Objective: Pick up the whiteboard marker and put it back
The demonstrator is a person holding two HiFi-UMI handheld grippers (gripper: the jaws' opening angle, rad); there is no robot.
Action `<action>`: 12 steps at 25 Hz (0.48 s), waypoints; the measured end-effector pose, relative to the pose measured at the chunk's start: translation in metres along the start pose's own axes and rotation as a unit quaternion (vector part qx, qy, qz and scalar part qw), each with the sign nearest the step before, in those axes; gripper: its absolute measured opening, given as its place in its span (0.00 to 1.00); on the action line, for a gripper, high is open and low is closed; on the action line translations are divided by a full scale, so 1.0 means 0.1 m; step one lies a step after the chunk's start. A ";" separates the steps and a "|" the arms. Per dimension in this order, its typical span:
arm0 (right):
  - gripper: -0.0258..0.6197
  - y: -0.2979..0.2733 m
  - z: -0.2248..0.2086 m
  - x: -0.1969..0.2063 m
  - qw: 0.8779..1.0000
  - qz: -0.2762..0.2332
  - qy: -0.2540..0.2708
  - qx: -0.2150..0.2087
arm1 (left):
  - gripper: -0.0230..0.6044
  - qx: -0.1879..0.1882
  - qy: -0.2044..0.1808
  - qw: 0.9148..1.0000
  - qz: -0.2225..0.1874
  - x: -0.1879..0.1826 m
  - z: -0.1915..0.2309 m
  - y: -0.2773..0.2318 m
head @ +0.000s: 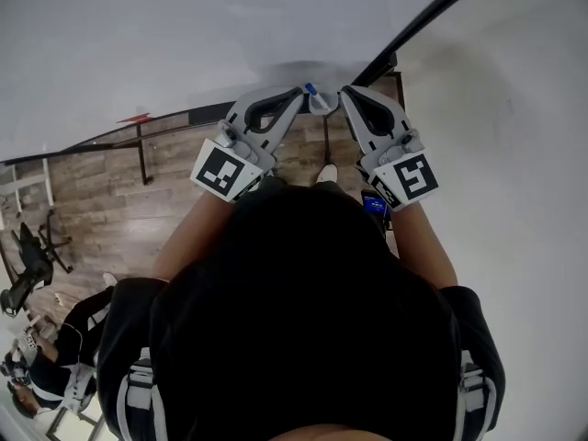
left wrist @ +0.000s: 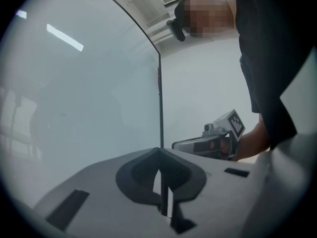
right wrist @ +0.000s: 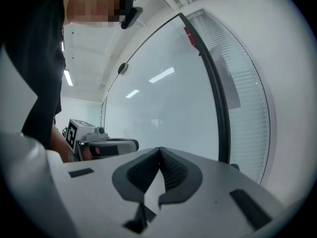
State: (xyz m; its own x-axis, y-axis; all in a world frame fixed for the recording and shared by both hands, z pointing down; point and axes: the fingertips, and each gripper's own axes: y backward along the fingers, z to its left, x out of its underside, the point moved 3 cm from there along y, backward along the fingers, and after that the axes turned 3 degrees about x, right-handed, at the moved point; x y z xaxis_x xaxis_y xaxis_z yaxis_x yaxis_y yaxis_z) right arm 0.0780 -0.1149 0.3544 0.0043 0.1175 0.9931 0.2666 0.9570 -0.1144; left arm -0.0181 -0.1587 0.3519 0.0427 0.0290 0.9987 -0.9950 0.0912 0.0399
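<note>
The whiteboard marker (head: 317, 99), pale with a blue end, sits against the whiteboard (head: 184, 35) near its black edge. The left gripper (head: 301, 91) and the right gripper (head: 343, 92) flank the marker at the whiteboard. Both grippers' jaws are pressed together and hold nothing.

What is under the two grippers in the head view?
Below the left gripper and right gripper lie wooden floor and what looks like a white shoe tip. The person's head covers everything nearer the body.

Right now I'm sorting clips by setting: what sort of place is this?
Probably an office or meeting room: a big whiteboard, a wood-look floor, and ceiling strip lights.
</note>
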 end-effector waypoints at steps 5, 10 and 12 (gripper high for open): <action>0.04 0.09 0.06 -0.16 0.999 -0.031 0.009 -0.004 | 0.04 0.003 -0.003 1.000 0.009 0.03 -0.03 -0.08; 0.04 0.12 0.05 -0.09 1.000 -0.024 0.006 0.006 | 0.04 0.007 -0.003 1.000 0.007 0.00 -0.05 -0.10; 0.04 0.14 0.05 -0.07 1.000 -0.024 0.004 0.008 | 0.04 0.008 -0.003 1.000 0.005 -0.01 -0.05 -0.10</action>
State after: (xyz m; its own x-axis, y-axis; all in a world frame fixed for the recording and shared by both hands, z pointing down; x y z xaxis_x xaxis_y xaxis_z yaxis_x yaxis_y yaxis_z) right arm 0.0763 -0.1014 0.3456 -0.0005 0.0697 0.9976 0.2522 0.9653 -0.0673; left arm -0.0082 -0.1551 0.3507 0.0321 0.0243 0.9992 -0.9967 0.0751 0.0302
